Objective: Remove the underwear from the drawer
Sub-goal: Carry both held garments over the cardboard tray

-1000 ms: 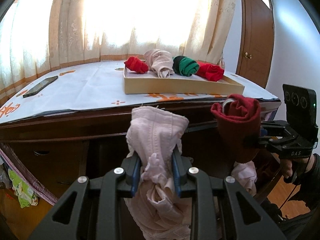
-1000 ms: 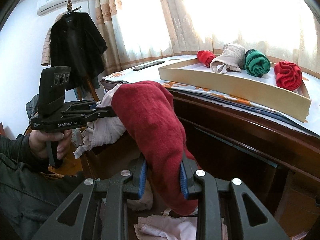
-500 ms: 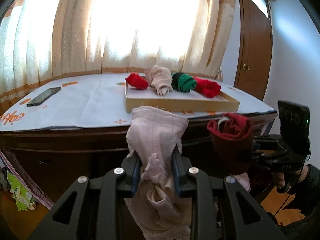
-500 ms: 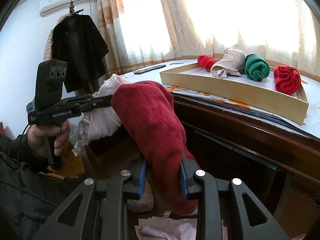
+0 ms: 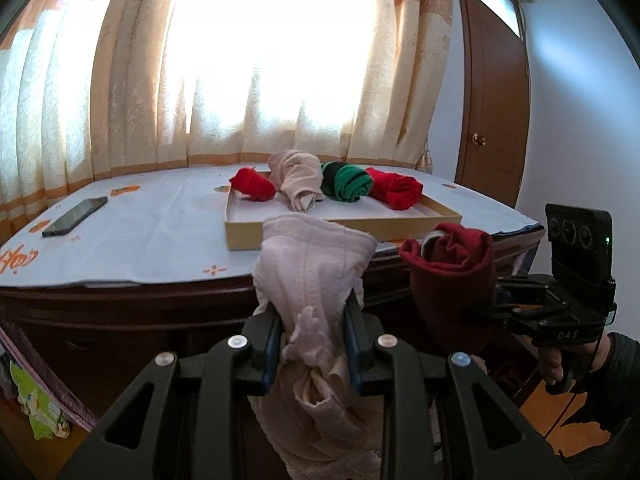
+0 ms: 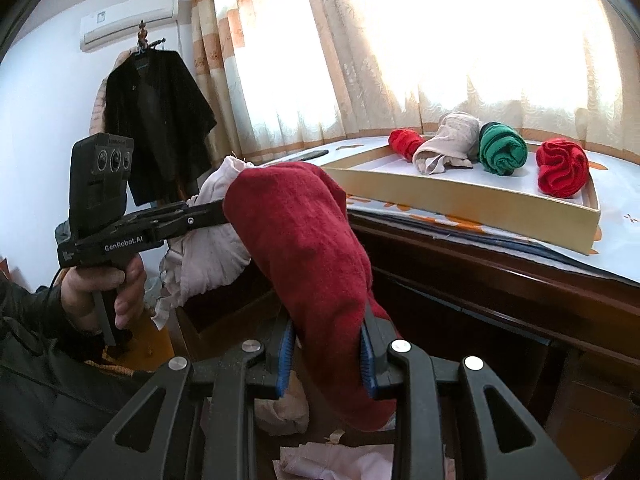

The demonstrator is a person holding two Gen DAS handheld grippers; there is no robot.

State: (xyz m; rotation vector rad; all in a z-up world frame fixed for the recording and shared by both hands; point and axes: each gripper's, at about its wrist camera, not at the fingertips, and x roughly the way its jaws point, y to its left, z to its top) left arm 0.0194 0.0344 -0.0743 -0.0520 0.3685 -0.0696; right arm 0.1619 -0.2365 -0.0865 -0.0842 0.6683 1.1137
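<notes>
My left gripper (image 5: 312,344) is shut on a pale pink rolled underwear (image 5: 312,272), held up in front of the dark wooden dresser. My right gripper (image 6: 326,354) is shut on a dark red rolled underwear (image 6: 308,240), held beside it. Each view shows the other gripper: the right one (image 5: 480,312) with its dark red roll (image 5: 452,272), the left one (image 6: 216,216) with the pink roll (image 6: 212,256). Below the right gripper, pale garments (image 6: 336,462) lie in the open drawer (image 6: 200,328).
A shallow cardboard tray (image 5: 280,236) on the dresser top holds a red roll (image 5: 252,184), a beige roll (image 5: 298,184), a green roll (image 5: 348,182) and another red roll (image 5: 396,192). A phone (image 5: 76,216) lies on the white cloth. A dark coat (image 6: 156,124) hangs at left.
The left gripper has risen with the pink roll, so the dresser top and tray now show from above. The right gripper with the dark red roll has hardly moved.
</notes>
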